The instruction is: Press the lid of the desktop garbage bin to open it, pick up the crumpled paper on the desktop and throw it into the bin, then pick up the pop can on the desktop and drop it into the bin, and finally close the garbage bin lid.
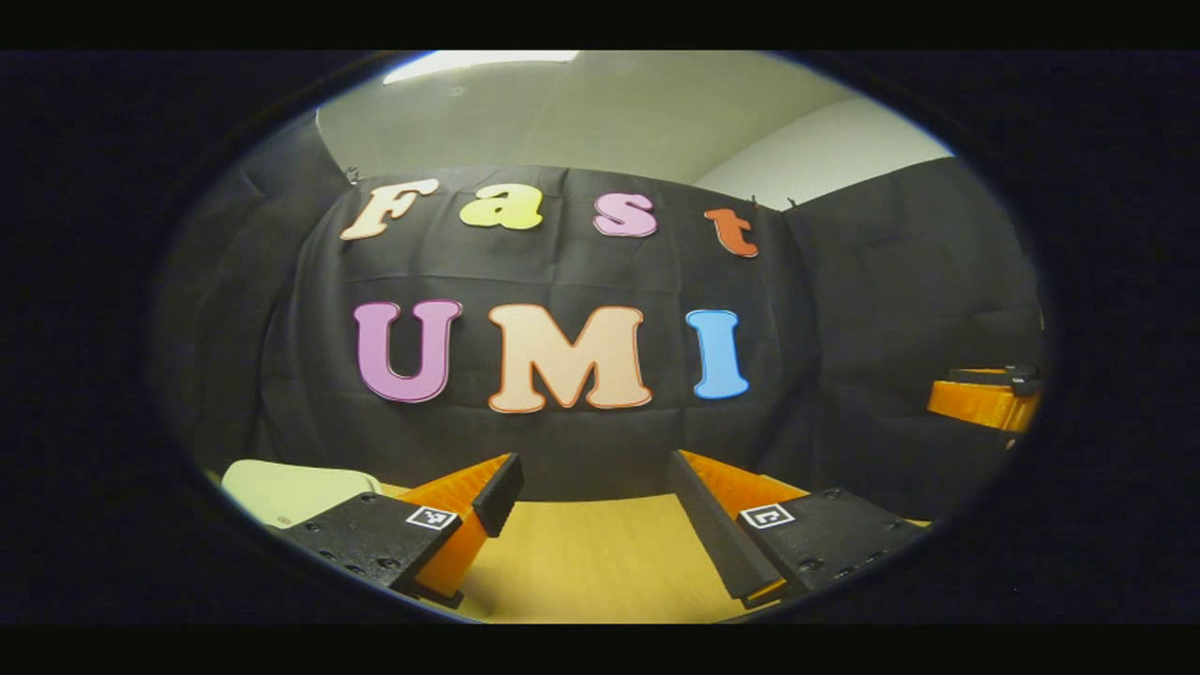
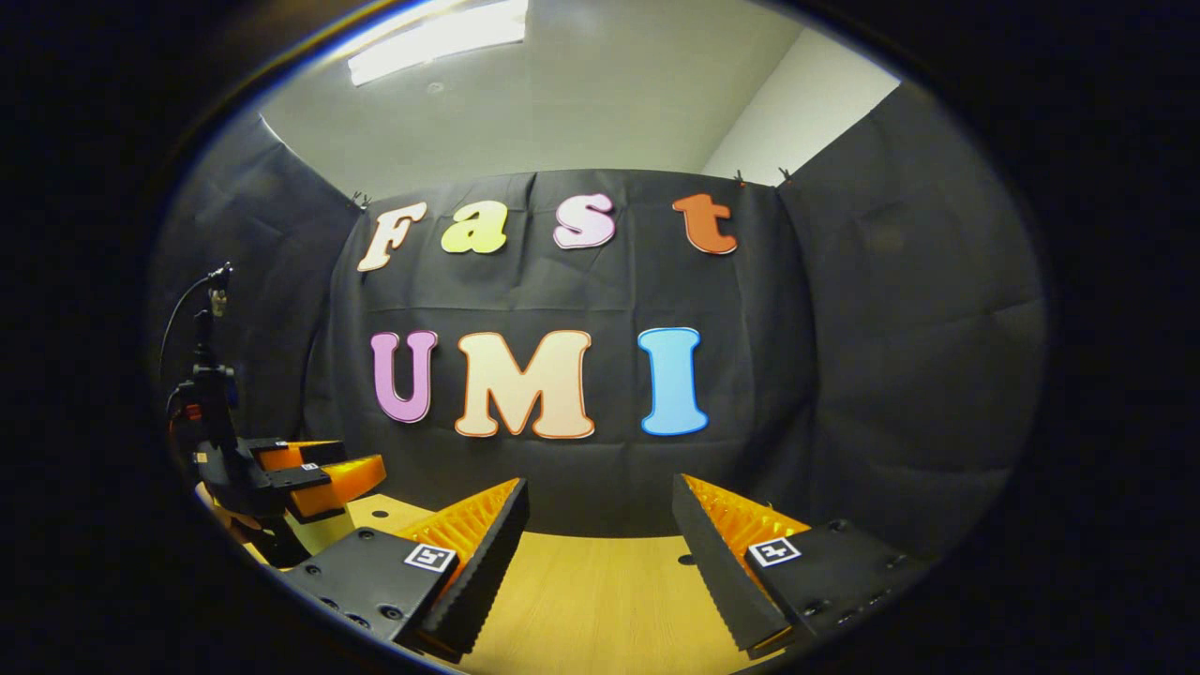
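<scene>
Your left claw [image 1: 595, 487] is spread wide with nothing between its fingers, hovering over the wooden counter [image 1: 581, 562]. The pale bin lid [image 1: 291, 489] sits just off its left finger. Your right claw [image 2: 600, 516] is gaping too, nothing in it, with the left claw hanging at the far left of the right gripper view.

Ahead of left gripper [image 1: 596, 487]: bare wooden table [image 1: 581, 562] up to the black cloth wall [image 1: 581, 272].
Low left: pale bin lid [image 1: 281, 487], just beside its left finger.
Ahead of right gripper [image 2: 600, 511]: open tabletop, wall behind.
Sideways: each gripper flanks the other, apart.
</scene>
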Available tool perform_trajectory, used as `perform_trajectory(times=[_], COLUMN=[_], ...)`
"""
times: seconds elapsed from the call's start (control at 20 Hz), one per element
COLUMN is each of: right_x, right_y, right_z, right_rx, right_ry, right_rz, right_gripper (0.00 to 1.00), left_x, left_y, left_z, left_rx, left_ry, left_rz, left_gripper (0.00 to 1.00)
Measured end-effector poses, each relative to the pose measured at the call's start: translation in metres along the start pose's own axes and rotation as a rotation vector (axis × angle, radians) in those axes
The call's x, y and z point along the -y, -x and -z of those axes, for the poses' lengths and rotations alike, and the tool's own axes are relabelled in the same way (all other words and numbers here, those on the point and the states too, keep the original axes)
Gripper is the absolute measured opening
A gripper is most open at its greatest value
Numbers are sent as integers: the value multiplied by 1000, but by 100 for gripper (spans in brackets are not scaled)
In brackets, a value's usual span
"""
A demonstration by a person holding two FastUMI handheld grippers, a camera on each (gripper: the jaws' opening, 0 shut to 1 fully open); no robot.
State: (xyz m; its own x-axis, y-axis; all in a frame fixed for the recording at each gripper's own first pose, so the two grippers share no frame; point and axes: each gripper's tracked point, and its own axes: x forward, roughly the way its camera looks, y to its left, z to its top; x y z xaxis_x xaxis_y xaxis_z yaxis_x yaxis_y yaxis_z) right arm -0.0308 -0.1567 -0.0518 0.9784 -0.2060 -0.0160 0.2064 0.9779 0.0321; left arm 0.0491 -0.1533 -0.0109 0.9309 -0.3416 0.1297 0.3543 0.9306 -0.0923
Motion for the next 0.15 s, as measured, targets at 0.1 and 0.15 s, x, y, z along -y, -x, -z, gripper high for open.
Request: perform_trajectory(times=[0.1,0.15], right_x=[10,13], right_y=[6,9], right_z=[-2,-6], right_rx=[5,15], right_ry=[-8,-9], right_rz=[22,34], right_gripper=[97,97], left_x=[10,14], left_y=[-1,-1], left_z=[-8,-11], left_rx=[19,27], left_ry=[-15,-23], left_rz=[22,28], left_gripper=[93,93])
